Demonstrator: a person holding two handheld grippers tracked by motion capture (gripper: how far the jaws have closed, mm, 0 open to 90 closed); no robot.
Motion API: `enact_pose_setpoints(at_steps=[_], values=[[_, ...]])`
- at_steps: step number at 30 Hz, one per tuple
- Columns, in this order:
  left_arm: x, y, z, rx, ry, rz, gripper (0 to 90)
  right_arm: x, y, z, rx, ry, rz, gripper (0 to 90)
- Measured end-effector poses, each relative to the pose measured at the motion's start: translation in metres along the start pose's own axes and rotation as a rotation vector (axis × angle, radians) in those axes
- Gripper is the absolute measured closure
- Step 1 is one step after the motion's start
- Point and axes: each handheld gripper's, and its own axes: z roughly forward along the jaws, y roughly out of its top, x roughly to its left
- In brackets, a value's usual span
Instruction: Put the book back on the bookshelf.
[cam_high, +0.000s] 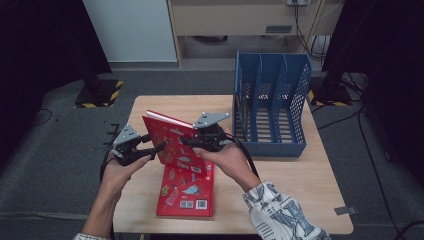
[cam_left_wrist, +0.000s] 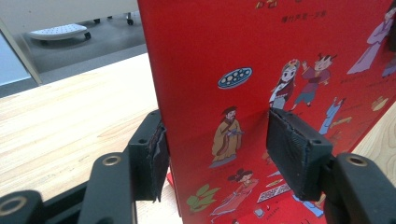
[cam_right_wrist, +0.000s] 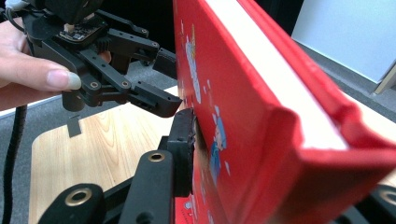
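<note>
Item: red picture book (cam_high: 175, 141), hardcover, cartoon figures on the cover, held up off the table and tilted, page block facing up and away.
Second item: another red book (cam_high: 187, 192) lying flat on the table beneath the lifted one, barcode toward the person.
Right gripper (cam_high: 196, 141): clamped across the lifted book's thickness at its right edge; in the right gripper view one pad presses the illustrated cover.
Left gripper (cam_high: 156, 147): at the book's left edge; in the left gripper view its jaws stand spread, one either side of the cover, the left pad (cam_left_wrist: 159, 156) close against it. Not clearly pinching.
Key relation: blue file rack (cam_high: 270, 107) stands to the right of the book and farther back, its slots running front to back; the right hand (cam_high: 227, 160) is the nearer to it.
Long axis: runs roughly left to right between the two tools; judged to need turning into line with a slot.
Surface: pale wooden table (cam_high: 310, 185), bare around the rack.
Room: grey carpet, dark curtains at both sides, cables on the floor.
</note>
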Motion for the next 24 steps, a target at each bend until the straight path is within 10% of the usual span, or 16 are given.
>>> enact_pose_setpoints(at_steps=[24], values=[[-0.001,0.0,0.0,0.003,-0.001,-0.001,39.4,0.001,0.011,0.004,-0.034,0.01,-0.009,68.4]])
